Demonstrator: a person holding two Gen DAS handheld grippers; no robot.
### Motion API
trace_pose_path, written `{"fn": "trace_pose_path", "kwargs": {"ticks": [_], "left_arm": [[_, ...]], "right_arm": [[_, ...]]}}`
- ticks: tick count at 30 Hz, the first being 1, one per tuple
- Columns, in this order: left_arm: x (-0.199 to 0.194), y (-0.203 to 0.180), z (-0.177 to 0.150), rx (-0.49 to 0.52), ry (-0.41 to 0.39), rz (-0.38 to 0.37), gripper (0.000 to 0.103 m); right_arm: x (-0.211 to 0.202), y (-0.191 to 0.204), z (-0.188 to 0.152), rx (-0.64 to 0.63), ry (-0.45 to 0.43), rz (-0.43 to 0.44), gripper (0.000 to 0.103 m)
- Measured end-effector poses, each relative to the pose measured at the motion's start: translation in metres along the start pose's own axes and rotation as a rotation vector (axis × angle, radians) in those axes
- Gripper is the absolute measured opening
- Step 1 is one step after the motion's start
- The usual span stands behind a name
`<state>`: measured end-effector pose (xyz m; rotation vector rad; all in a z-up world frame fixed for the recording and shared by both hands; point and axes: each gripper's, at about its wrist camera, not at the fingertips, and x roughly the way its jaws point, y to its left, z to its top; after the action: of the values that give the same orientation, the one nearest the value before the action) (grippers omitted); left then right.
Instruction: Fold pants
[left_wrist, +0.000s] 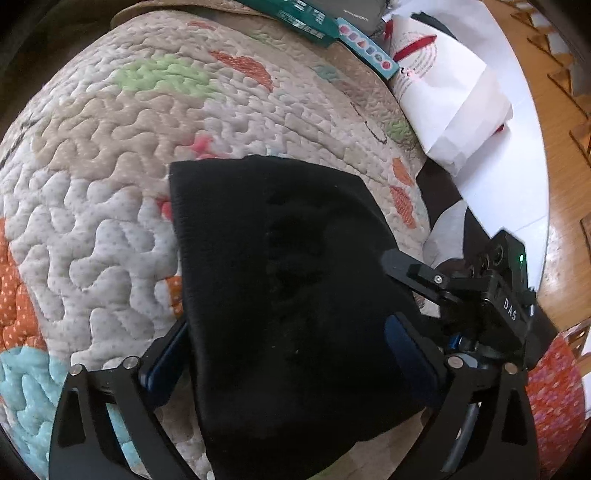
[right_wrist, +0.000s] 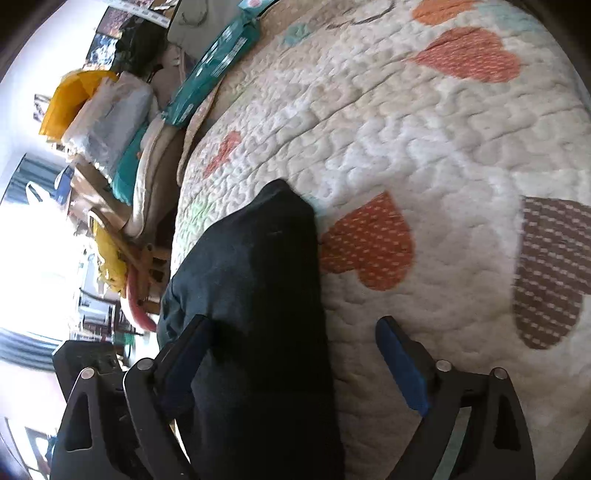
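Observation:
The black pants (left_wrist: 280, 280) lie folded into a compact rectangle on a quilted bedspread (left_wrist: 110, 206) with coloured hearts. My left gripper (left_wrist: 288, 343) is open, its blue-padded fingers standing either side of the pants' near end. My right gripper shows in the left wrist view (left_wrist: 424, 291) at the pants' right edge. In the right wrist view the right gripper (right_wrist: 291, 354) is open; the pants (right_wrist: 258, 295) lie between its fingers, close to the left finger. The fabric is not pinched in either view.
The quilt (right_wrist: 424, 147) fills most of the bed. A teal box (left_wrist: 310, 18) and a white paper bag (left_wrist: 454, 96) lie at its far edge. A teal package (right_wrist: 214, 70), bags and a wooden chair (right_wrist: 144, 258) stand beside the bed.

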<state>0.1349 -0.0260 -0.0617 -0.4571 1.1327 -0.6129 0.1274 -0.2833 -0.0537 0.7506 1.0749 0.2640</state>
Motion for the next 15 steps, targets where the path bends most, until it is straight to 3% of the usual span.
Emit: {"fn": "trace_pose_path", "kwargs": {"ticks": [1, 2, 3, 4, 6, 8, 15], "left_arm": [[0.0, -0.002, -0.001, 0.016, 0.003, 0.018, 0.066], [0.002, -0.004, -0.001, 0.028, 0.016, 0.025, 0.057], [0.002, -0.004, 0.0, 0.023, 0.022, 0.02, 0.047], [0.001, -0.002, 0.001, 0.013, 0.022, 0.019, 0.041], [-0.001, 0.0, 0.002, -0.008, 0.025, 0.017, 0.04], [-0.006, -0.004, 0.004, -0.002, 0.021, 0.013, 0.038], [-0.026, -0.037, 0.041, 0.061, -0.038, -0.005, 0.038]], "right_arm": [[0.003, 0.004, 0.0, -0.023, 0.011, 0.003, 0.094], [0.006, 0.01, -0.001, -0.048, 0.033, 0.018, 0.091], [0.012, 0.016, -0.004, -0.07, 0.076, 0.048, 0.076], [0.012, 0.022, -0.007, -0.099, 0.075, 0.016, 0.072], [0.008, 0.04, -0.015, -0.207, 0.047, -0.052, 0.063], [0.003, 0.048, -0.016, -0.24, 0.036, -0.059, 0.057], [-0.029, 0.083, 0.007, -0.339, -0.018, -0.066, 0.055]]}}
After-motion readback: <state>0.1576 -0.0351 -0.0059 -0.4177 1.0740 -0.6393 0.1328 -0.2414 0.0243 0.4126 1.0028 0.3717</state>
